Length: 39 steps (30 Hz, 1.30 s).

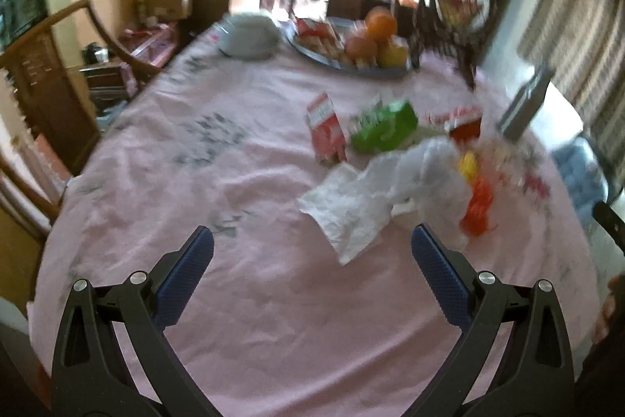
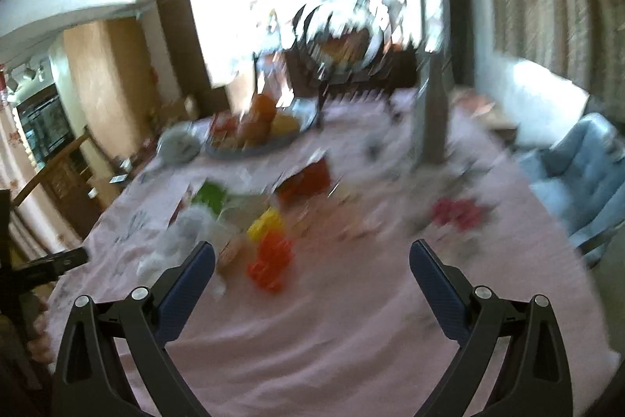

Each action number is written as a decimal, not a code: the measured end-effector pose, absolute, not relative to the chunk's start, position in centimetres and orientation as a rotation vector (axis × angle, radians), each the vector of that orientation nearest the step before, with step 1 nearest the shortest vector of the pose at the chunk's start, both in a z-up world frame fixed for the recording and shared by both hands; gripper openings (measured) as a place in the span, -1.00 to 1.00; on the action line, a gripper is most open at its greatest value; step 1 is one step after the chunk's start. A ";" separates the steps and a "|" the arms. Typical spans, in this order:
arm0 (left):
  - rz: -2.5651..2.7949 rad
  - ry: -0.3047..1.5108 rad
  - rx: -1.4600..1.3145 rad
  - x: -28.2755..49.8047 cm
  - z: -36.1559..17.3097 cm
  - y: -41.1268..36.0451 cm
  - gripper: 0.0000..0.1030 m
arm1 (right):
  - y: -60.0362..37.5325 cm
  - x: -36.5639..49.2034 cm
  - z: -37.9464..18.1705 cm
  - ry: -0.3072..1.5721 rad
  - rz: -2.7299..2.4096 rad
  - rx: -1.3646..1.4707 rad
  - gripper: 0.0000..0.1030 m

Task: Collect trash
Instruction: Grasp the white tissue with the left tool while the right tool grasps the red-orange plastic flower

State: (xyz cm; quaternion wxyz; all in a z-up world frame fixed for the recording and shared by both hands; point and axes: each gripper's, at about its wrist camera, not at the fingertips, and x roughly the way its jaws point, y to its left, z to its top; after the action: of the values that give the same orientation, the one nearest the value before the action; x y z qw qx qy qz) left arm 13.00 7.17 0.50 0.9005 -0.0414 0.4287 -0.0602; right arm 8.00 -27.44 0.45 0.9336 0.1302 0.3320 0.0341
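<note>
Trash lies on a pink tablecloth (image 1: 234, 299). A crumpled white tissue and plastic bag (image 1: 375, 198) lie just ahead of my left gripper (image 1: 312, 245), which is open and empty above the cloth. Behind them are a red carton (image 1: 326, 131), a green wrapper (image 1: 384, 126), another red packet (image 1: 463, 122) and yellow and orange wrappers (image 1: 478, 198). My right gripper (image 2: 312, 256) is open and empty, with the orange wrapper (image 2: 273, 260), yellow wrapper (image 2: 267, 223) and white bag (image 2: 183, 237) ahead on its left. Both views are blurred.
A tray of oranges and snacks (image 1: 351, 45), a white bowl (image 1: 248, 36) and a dark round stand (image 1: 461, 6) sit at the table's far end. Wooden chairs (image 1: 43, 65) stand on the left, a blue seat (image 2: 586, 174) on the right. A grey upright object (image 2: 429, 120) stands on the table.
</note>
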 end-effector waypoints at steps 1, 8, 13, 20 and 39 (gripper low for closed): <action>-0.131 0.924 -0.076 13.9 -0.4 6.9 0.88 | -26.9 9.3 -0.6 0.722 0.088 0.279 0.89; -0.154 1.001 -0.108 17.1 -4.1 6.3 0.88 | -23.5 15.3 -5.3 0.872 0.072 0.253 0.71; -0.167 1.020 -0.099 17.3 -4.6 6.1 0.88 | -22.0 18.4 -7.4 0.936 0.069 0.268 0.51; -0.170 1.020 -0.077 17.2 -4.9 5.9 0.88 | -20.5 20.9 -9.1 0.997 0.083 0.267 -0.09; -0.098 1.070 0.008 20.7 -6.9 4.5 0.88 | -25.3 11.2 -6.8 0.820 0.191 0.452 -0.38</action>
State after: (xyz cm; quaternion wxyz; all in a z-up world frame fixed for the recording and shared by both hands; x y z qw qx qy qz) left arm 20.69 4.48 -6.92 0.8592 0.0038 0.5095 -0.0465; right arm 11.15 -25.26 -6.83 0.8880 0.2175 0.3947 0.0918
